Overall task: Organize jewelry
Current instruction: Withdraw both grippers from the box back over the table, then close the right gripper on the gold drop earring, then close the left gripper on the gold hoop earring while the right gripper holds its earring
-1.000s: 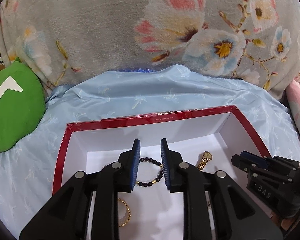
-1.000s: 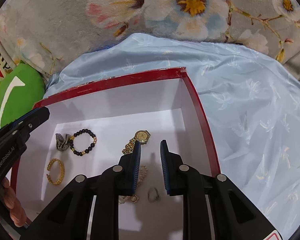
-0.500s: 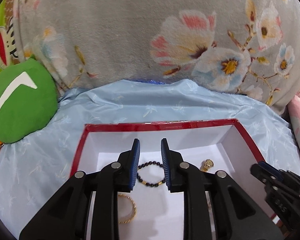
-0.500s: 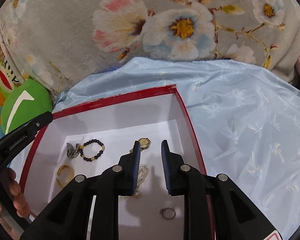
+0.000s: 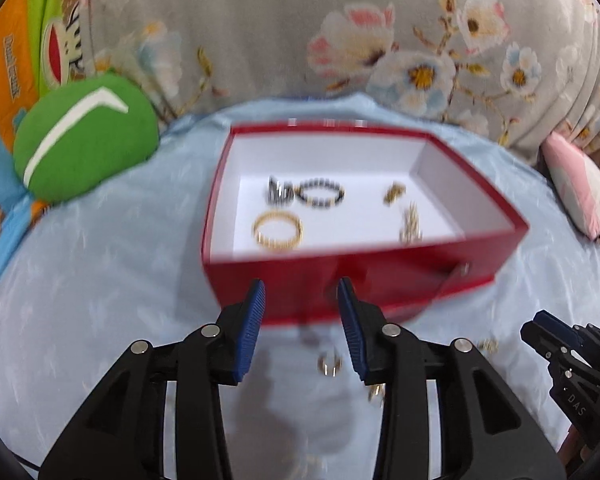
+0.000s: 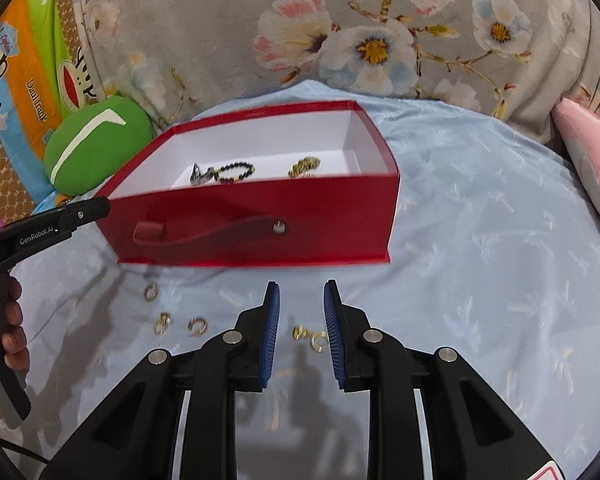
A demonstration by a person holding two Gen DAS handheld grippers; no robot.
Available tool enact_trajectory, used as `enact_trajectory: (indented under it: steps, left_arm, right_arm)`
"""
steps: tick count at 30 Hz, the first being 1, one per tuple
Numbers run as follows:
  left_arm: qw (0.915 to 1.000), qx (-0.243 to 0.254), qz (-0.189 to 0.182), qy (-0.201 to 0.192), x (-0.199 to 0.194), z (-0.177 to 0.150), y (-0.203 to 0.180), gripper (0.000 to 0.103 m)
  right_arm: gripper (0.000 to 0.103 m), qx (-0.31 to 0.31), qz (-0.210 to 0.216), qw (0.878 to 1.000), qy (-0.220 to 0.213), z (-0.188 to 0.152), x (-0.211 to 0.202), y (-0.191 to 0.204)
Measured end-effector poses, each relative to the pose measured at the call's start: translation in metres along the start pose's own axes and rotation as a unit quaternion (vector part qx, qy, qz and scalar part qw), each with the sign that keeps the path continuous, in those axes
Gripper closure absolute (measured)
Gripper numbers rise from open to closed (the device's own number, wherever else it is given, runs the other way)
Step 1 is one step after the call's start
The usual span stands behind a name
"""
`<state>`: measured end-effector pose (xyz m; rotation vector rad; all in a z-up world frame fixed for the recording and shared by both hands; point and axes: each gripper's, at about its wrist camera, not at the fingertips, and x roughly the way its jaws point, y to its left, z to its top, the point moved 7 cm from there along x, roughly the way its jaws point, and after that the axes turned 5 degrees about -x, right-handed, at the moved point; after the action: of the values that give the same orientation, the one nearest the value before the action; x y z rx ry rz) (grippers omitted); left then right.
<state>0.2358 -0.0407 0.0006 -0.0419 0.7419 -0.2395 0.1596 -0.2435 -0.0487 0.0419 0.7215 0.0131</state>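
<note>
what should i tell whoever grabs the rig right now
Left tool: open, empty, hanging in front of the red box.
Right tool: open, empty, low over the blue cloth with a small gold piece between its fingers, not gripped.
Done: in the box lie the black bead bracelet, gold bangle, a dark striped piece, gold watch and a pale chain.
Left: small gold rings on the cloth in front of the box, plus the one at the right tool, are not boxed yet.
</note>
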Motion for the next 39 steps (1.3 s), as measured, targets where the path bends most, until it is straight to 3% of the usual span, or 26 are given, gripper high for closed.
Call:
enact_trajectory:
  steps: [7, 10, 13, 19, 21, 23, 30, 32, 34, 39]
  left_arm:
    - [0.9992, -0.003, 0.026, 0.029, 0.020, -0.056, 0.007, 0.067]
    - [0.9992, -0.004, 0.030, 0.025, 0.023, -0.060, 0.010, 0.067]
    - [0.9991, -0.033, 0.013, 0.024, 0.021, -0.059, 0.018, 0.067]
    - [0.9982, -0.052, 0.004, 0.030, 0.023, -0.059, 0.023, 0.067]
    - [0.9982, -0.051, 0.005, 0.032, 0.024, -0.060, 0.023, 0.066]
    - [0.9980, -0.052, 0.004, 0.035, 0.025, -0.061, 0.023, 0.066]
    - [0.9980, -0.047, -0.003, 0.043, 0.028, -0.062, 0.020, 0.064]
    - [0.9984, -0.039, -0.009, 0.041, 0.028, -0.061, 0.015, 0.054]
    - [0.9986, -0.029, -0.012, 0.041, 0.029, -0.060, 0.009, 0.051]
    - [0.9983, -0.016, -0.011, 0.055, 0.039, -0.059, -0.003, 0.052]
  right_arm:
    - [0.081, 0.034, 0.003, 0.998, 0.044, -0.027, 0.030, -0.005]
    - [0.081, 0.029, -0.010, 0.998, 0.049, -0.025, 0.038, -0.005]
    - [0.071, 0.037, -0.019, 0.998, 0.054, -0.024, 0.043, -0.008]
    - [0.071, 0.041, -0.030, 0.997, 0.058, -0.021, 0.047, -0.009]
    - [0.073, 0.037, -0.039, 0.997, 0.060, -0.022, 0.047, -0.008]
    - [0.090, 0.042, -0.040, 0.997, 0.060, -0.022, 0.048, -0.010]
    - [0.090, 0.057, -0.032, 0.997, 0.050, -0.023, 0.043, -0.013]
    - [0.090, 0.058, -0.031, 0.997, 0.046, -0.024, 0.040, -0.012]
    - [0.090, 0.057, -0.030, 0.997, 0.044, -0.025, 0.038, -0.010]
    - [0.090, 0.051, -0.034, 0.997, 0.040, -0.026, 0.035, -0.006]
